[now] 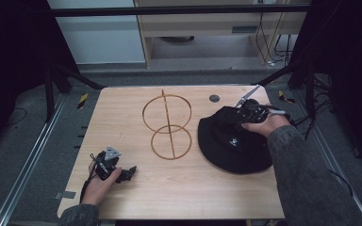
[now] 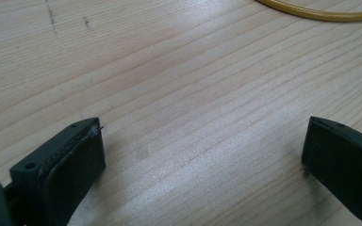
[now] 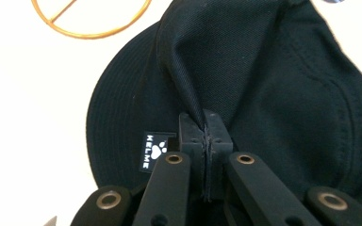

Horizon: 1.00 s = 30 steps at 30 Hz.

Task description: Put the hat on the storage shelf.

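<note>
- While the right gripper point(image 3: 206, 141) is pinching a fold of the black bucket hat point(image 1: 233, 141), the grab looks done.
- That hat is lying at 3 o'clock from the gold wire hat stand point(image 1: 167, 126), still on the wooden table point(image 1: 179, 188).
- Lifting and hanging it are probably waiting.
- At 7 o'clock, the left gripper point(image 1: 128, 173) is resting wide open, holding nothing.
</note>
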### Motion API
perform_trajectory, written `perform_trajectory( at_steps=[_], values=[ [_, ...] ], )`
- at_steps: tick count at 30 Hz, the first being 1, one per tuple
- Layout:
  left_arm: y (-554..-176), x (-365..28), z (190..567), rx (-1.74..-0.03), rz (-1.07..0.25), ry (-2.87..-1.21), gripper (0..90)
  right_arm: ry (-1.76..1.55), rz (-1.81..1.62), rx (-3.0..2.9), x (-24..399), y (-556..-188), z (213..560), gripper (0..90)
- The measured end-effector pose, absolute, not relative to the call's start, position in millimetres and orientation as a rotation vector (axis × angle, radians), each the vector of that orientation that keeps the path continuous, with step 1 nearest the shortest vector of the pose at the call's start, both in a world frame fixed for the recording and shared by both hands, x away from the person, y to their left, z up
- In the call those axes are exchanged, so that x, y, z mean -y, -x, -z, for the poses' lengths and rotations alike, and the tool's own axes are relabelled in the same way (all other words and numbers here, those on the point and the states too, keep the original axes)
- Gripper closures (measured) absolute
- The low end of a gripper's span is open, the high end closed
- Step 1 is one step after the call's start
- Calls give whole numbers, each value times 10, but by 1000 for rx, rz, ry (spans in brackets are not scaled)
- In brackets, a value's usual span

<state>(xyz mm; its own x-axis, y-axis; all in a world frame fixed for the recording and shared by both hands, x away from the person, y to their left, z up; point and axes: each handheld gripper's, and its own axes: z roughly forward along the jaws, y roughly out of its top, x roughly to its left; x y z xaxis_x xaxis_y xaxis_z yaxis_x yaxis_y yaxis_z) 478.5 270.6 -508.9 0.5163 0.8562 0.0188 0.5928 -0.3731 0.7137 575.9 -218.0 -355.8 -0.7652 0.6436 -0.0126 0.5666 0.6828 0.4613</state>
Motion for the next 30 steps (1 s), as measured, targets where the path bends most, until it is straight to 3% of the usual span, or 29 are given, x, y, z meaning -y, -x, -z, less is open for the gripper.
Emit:
perform_trajectory(
  at_steps=[30],
  values=[
    [-4784, -2708, 5087, -1176, -515, -2105, 0, -961, -829, -2538, 2334, -5622, 2746, 894]
  ],
)
